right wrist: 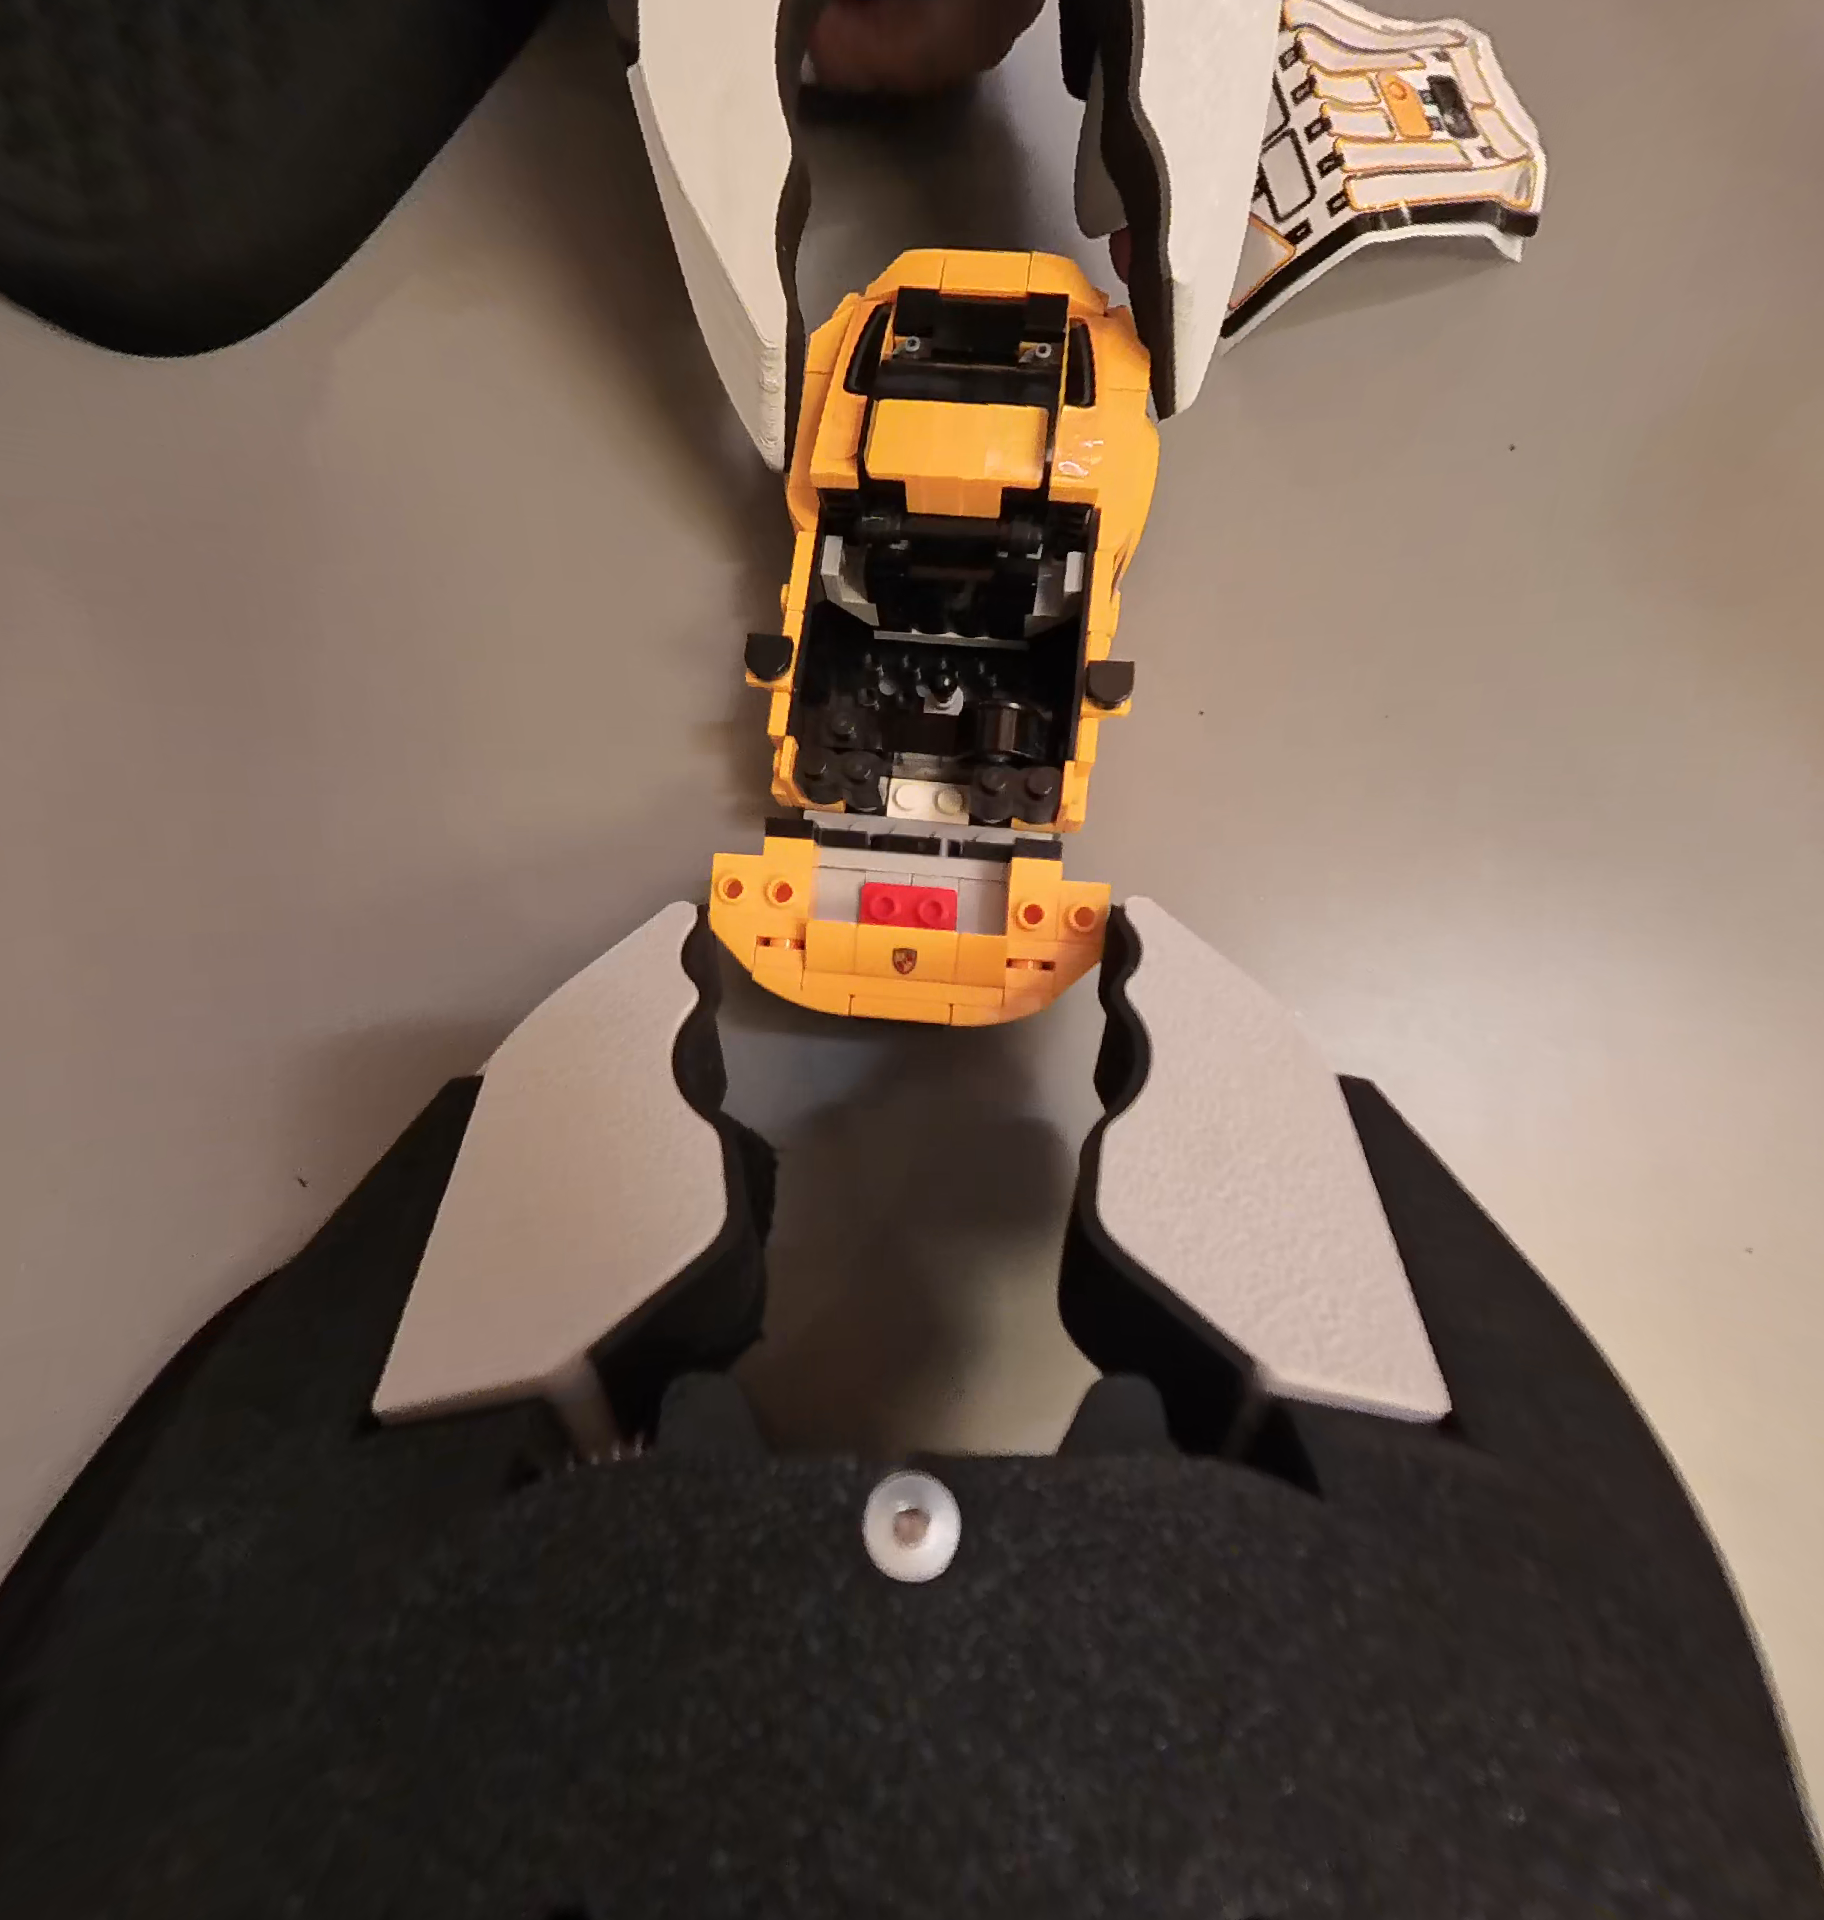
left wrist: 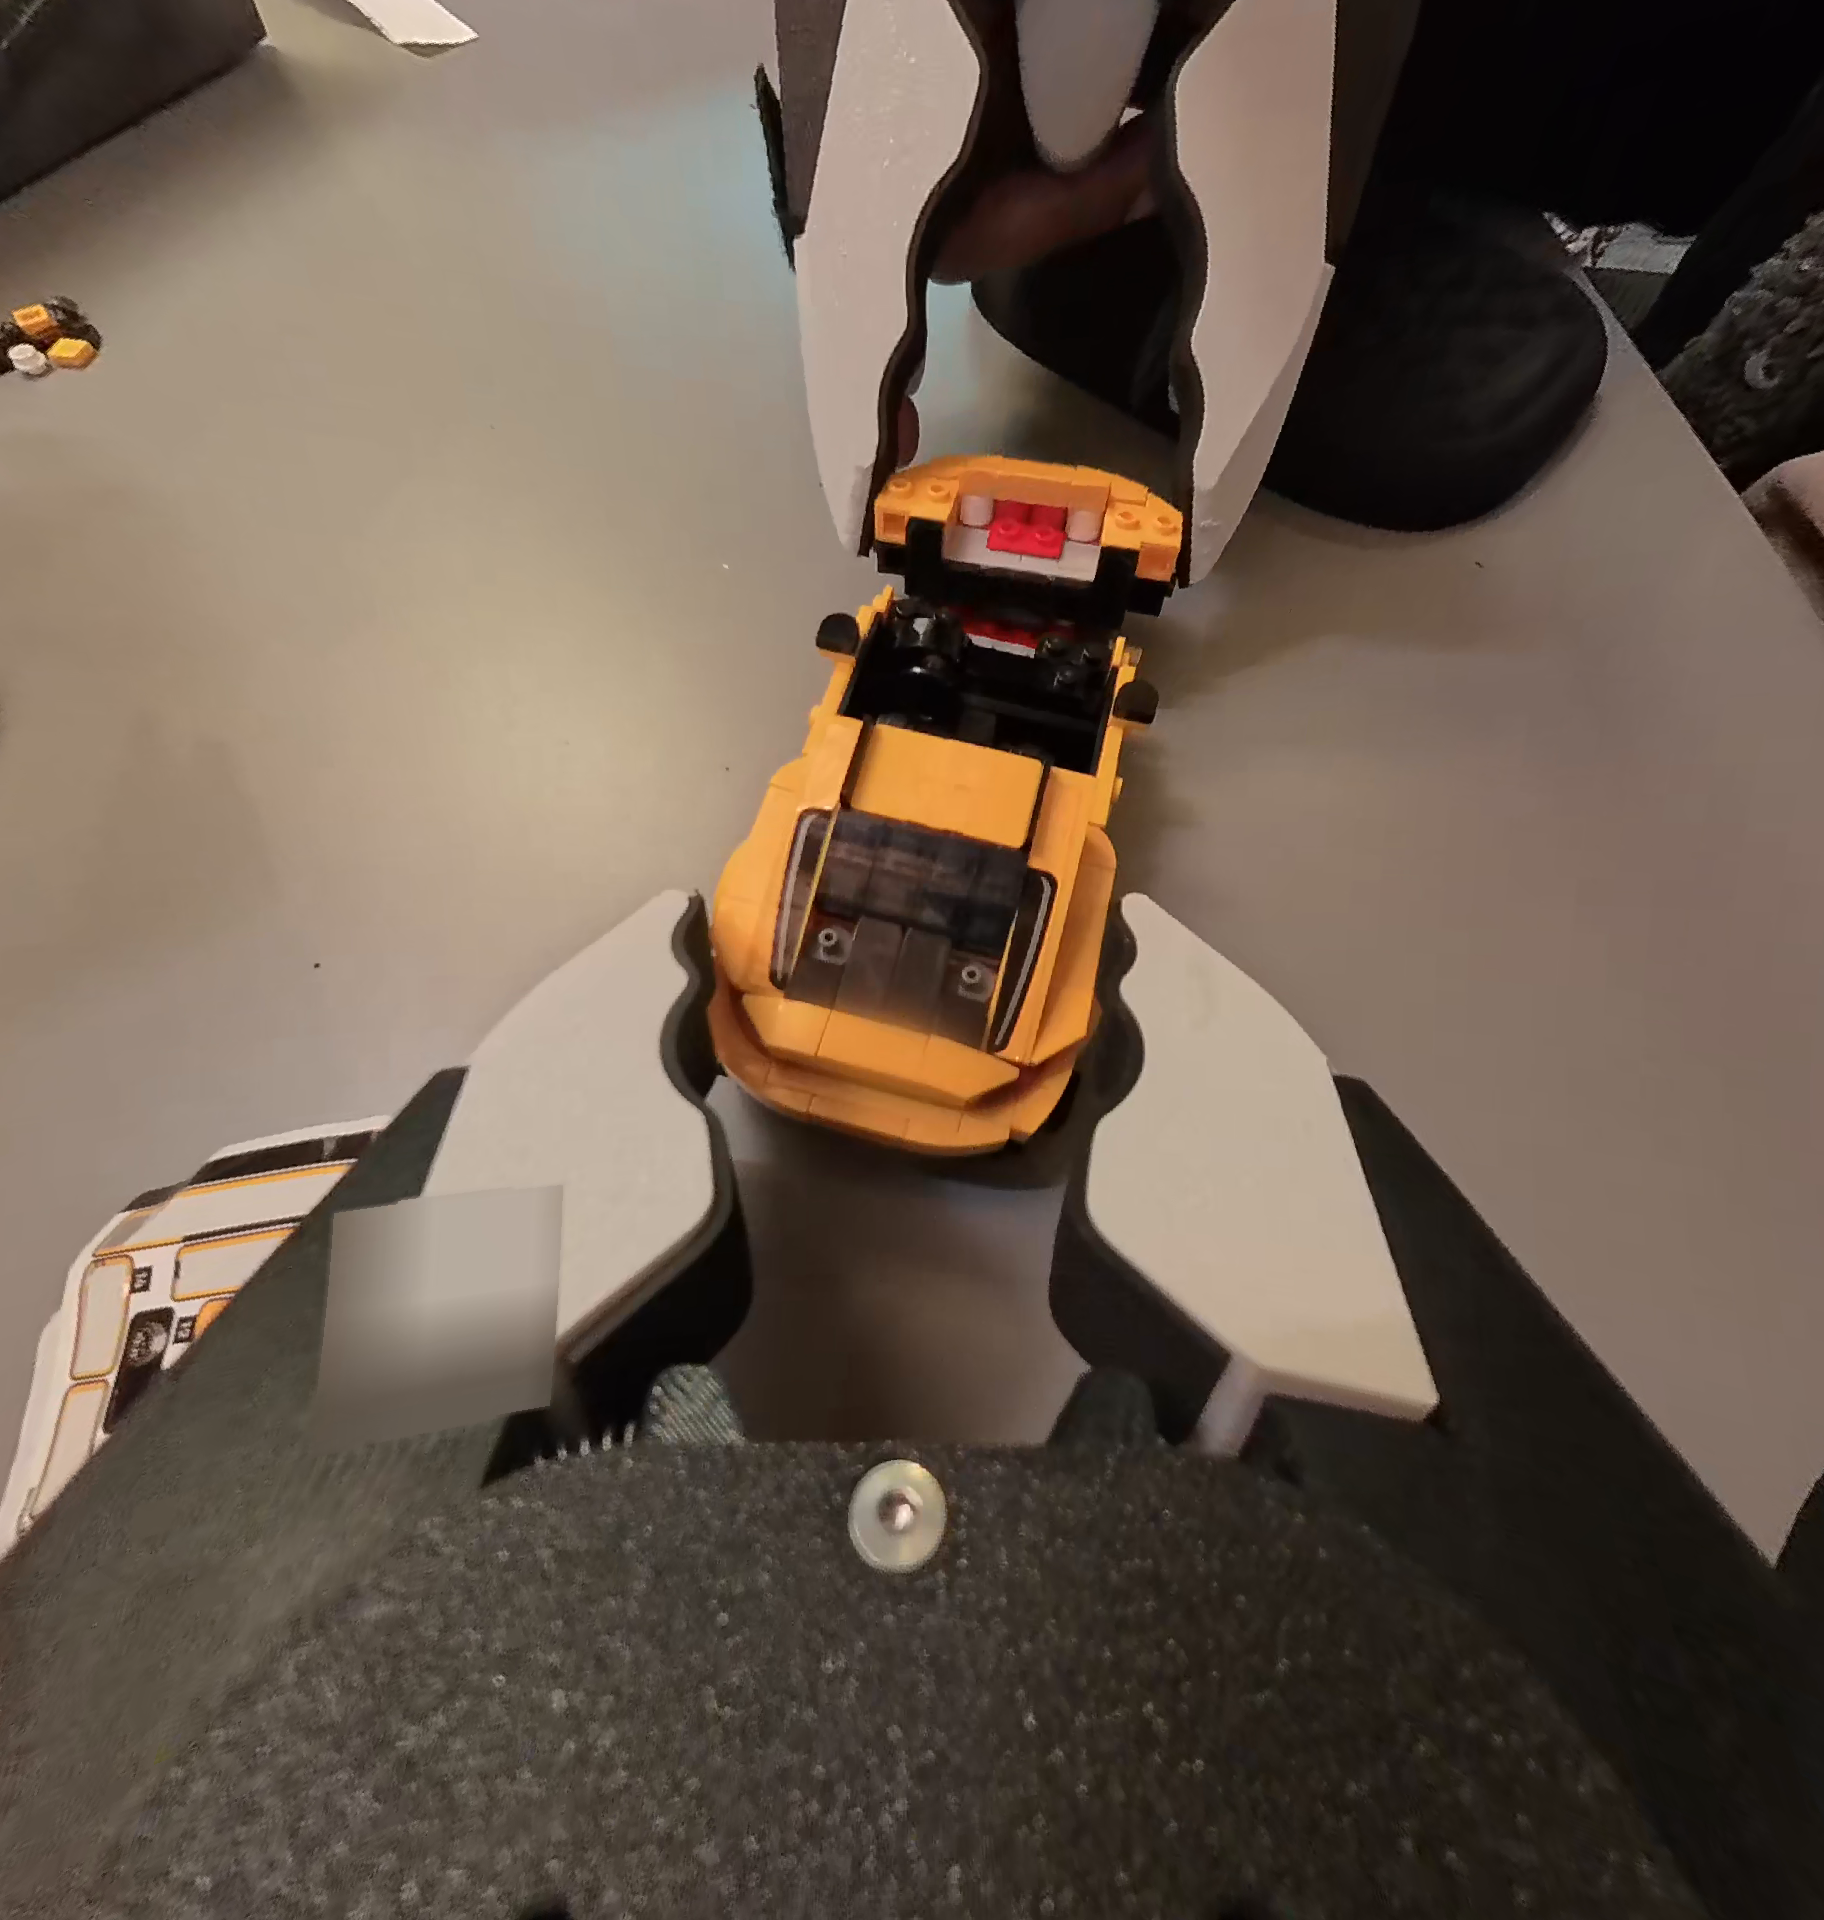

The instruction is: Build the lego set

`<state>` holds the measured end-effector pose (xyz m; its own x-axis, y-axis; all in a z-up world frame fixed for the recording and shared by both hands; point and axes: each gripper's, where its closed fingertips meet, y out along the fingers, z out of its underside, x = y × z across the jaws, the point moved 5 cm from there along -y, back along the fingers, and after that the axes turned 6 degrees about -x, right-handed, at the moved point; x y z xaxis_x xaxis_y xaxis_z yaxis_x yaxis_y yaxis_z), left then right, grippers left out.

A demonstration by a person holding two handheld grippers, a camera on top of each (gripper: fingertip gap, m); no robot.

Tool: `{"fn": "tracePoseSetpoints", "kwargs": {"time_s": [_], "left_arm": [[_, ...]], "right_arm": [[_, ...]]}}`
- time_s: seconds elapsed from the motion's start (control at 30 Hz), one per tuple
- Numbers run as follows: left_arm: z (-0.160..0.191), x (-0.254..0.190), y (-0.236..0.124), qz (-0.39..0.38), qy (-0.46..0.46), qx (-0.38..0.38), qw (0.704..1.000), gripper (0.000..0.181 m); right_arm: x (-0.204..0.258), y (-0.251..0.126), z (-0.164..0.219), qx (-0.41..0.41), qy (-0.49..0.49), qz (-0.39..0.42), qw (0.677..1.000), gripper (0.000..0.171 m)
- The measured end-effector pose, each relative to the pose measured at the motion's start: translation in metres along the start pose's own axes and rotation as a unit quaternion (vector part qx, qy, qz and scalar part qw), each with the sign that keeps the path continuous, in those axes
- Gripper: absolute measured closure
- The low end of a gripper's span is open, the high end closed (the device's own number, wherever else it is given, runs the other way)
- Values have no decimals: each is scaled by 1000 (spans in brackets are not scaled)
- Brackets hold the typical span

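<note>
lego car flat on table, left claw and right claw bracketing opposite ends

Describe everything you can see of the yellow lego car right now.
The yellow lego car is a plastic brick model resting lengthwise on the grey table. Its roof is missing, exposing a black studded cabin. One end carries a red two-stud plate on grey bricks; the other has a dark transparent panel. Small black mirrors stick out on both sides. The left gripper brackets the panel end, the right gripper the red-plate end; firm contact is unclear.
</note>
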<state>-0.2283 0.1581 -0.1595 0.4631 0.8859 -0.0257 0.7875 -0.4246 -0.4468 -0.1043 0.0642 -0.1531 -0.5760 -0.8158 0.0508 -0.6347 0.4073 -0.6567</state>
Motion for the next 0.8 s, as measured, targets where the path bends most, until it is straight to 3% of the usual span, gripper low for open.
{"fn": "tracePoseSetpoints", "kwargs": {"time_s": [0.8], "left_arm": [[0, -1, 0, -7, 1, -2, 1000, 110]], "right_arm": [[-6, -4, 8, -29, -2, -7, 1000, 101]]}}
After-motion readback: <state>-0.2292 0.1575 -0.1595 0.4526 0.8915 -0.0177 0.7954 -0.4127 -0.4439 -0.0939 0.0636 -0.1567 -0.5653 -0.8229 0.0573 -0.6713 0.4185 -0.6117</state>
